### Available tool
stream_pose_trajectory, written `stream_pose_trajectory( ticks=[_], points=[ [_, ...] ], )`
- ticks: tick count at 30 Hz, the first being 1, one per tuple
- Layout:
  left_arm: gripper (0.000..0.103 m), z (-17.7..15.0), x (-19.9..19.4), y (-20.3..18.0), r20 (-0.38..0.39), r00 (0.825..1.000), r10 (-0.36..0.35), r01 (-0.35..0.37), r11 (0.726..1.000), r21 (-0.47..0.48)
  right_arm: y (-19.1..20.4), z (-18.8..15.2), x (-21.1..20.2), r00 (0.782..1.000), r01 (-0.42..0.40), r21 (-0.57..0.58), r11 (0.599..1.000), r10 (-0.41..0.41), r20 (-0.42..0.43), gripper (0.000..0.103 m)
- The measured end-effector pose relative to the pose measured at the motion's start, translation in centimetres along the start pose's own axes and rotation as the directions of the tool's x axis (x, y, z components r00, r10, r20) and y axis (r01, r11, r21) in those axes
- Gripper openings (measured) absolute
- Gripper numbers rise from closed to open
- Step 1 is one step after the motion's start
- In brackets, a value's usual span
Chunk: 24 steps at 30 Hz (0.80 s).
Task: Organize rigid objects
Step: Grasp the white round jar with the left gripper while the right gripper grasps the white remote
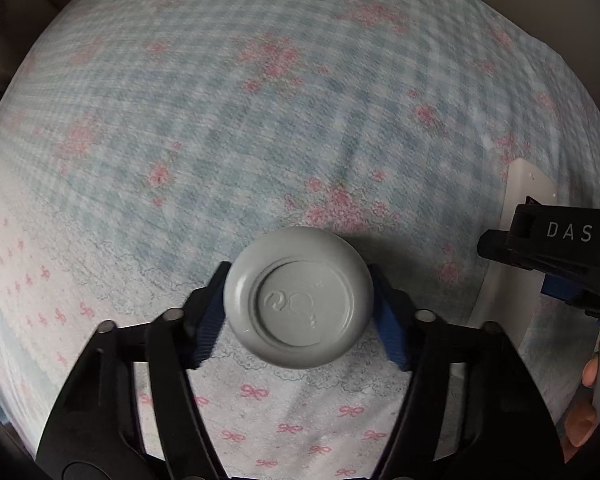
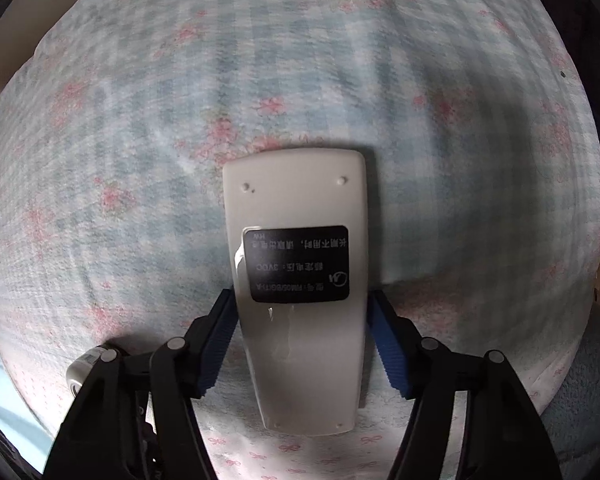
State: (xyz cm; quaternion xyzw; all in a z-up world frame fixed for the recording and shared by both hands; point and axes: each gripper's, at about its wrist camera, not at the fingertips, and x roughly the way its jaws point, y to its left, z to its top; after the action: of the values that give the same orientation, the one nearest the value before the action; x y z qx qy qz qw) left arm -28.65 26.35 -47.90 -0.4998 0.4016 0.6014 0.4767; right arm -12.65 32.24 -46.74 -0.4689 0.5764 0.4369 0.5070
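My left gripper [image 1: 299, 300] is shut on a round grey lid-like disc [image 1: 299, 298], held above the bedspread with its embossed face toward the camera. My right gripper [image 2: 300, 336] is shut on a white remote control [image 2: 298, 280], back side up, with a black label showing. The blue pads [image 2: 220, 340] press its two long sides. In the left wrist view the right gripper's body marked DAS [image 1: 560, 248] and part of the white remote [image 1: 520, 200] show at the right edge.
A blue checked bedspread with pink flowers [image 1: 260, 120] covers the whole surface below both grippers. A small whitish object [image 2: 82, 368] lies at the lower left of the right wrist view, partly hidden by the gripper. A hand [image 1: 588, 392] shows at the right edge.
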Motion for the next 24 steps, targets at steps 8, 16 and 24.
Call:
stream_pose_trajectory(
  ticks=[8,16,24],
  points=[
    [0.053,0.0,-0.1,-0.1,0.016,1.0,-0.001,0.001,1.0,-0.018,-1.9,0.0,-0.7,1.0,-0.028,0.003,1.0,0.028,-0.006,0.053],
    [0.053,-0.5,-0.8,-0.2,0.012,1.0,-0.006,0.007,0.999,-0.044,-4.6,0.0,-2.1,0.997,-0.071,0.025,0.997,0.072,-0.02,0.053],
    [0.053,-1.7,-3.7,0.3,0.038,0.999,-0.003,0.008,0.992,-0.126,-7.6,-0.3,-3.8,0.995,-0.098,0.013,0.995,0.099,-0.028,0.053]
  ],
)
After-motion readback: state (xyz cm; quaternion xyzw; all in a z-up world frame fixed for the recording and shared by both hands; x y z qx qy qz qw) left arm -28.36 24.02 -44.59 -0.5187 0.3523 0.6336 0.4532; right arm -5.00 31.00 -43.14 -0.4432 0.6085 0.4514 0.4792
